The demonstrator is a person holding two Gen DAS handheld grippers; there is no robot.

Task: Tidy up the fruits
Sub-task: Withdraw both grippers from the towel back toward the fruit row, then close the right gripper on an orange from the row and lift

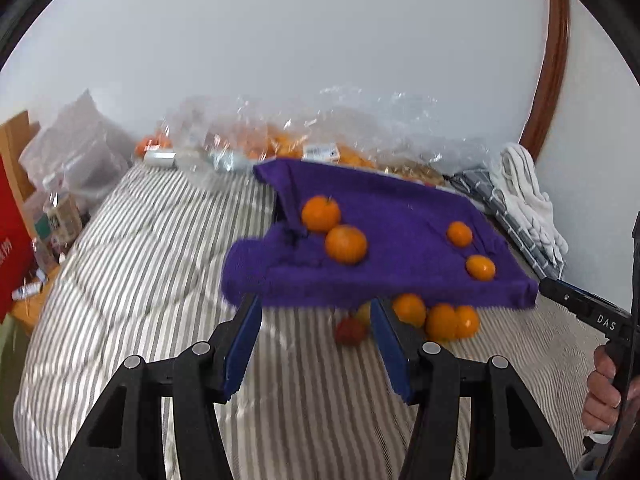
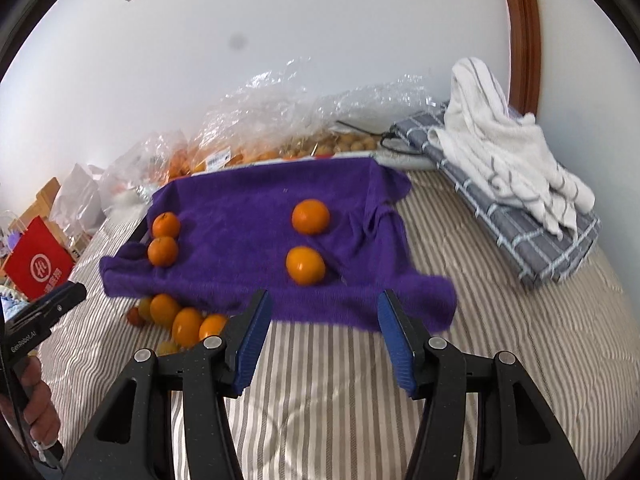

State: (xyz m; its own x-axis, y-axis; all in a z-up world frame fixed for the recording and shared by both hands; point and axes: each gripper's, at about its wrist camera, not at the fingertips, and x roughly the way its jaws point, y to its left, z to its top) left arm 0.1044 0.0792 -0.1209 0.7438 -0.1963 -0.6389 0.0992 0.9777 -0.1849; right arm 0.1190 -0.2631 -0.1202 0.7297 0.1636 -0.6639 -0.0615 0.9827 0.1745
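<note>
Oranges (image 2: 311, 216) round, glossy; purple towel (image 2: 240, 216) fuzzy, rumpled.

**What I can't make out**

I lose the near edge of the purple towel (image 1: 384, 216) to motion blur. The loose oranges (image 1: 442, 320) sit partly tucked under its hem; a reddish fruit (image 1: 351, 331) beside them is too smeared to name. The fruit in the clear bags (image 2: 256, 120) blurs together. The hand (image 1: 602, 392) is cut off at the frame's edge.
</note>
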